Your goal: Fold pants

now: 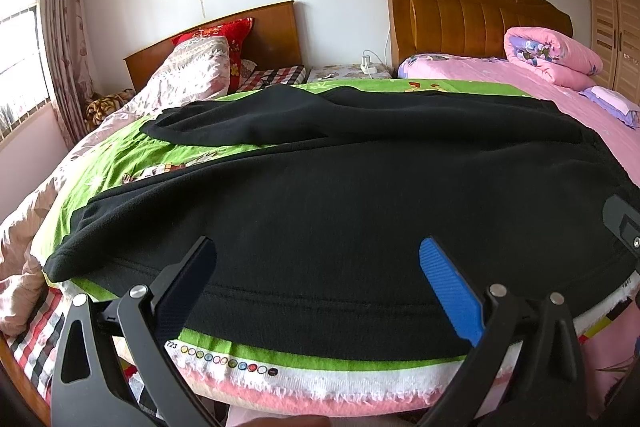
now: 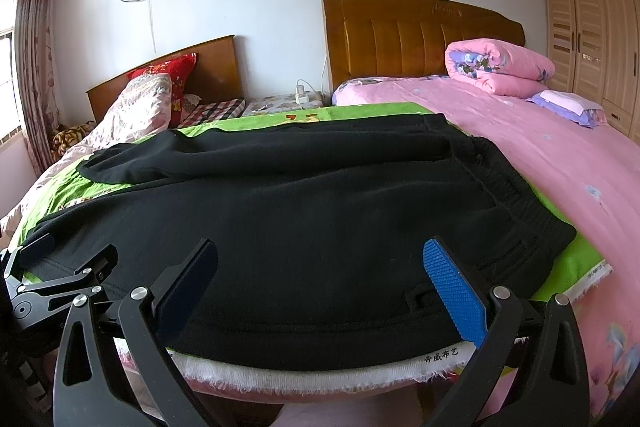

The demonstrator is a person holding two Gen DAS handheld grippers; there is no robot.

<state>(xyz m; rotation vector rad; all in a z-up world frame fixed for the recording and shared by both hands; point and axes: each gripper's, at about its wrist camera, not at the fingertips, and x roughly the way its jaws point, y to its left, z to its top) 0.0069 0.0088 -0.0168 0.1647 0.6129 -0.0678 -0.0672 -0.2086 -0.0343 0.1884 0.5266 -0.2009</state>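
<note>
Holding both tools low at the near edge of the bed, I see the black fleece pants [image 1: 360,195] spread flat on a bright green printed cloth [image 1: 120,167], filling the centre of each view. In the left wrist view my left gripper [image 1: 316,259] has its fingers wide apart, the dark pad at lower left and the blue ribbed pad [image 1: 448,287] at lower right, both poised over the near hem of the fabric with nothing between them; I cannot tell whether the tips touch the cloth. One pant leg runs toward the upper left of the frame, the second leg lying behind it. In the right wrist view my right gripper [image 2: 320,259] is likewise spread open over the pants [image 2: 320,207], with the elastic waistband [image 2: 520,203] just to the right of its blue pad. The left gripper's black frame [image 2: 60,279] shows at the lower left edge of that view, just beside mine. A pink rolled quilt [image 2: 500,67] sits at the upper right on the pink sheet.
</note>
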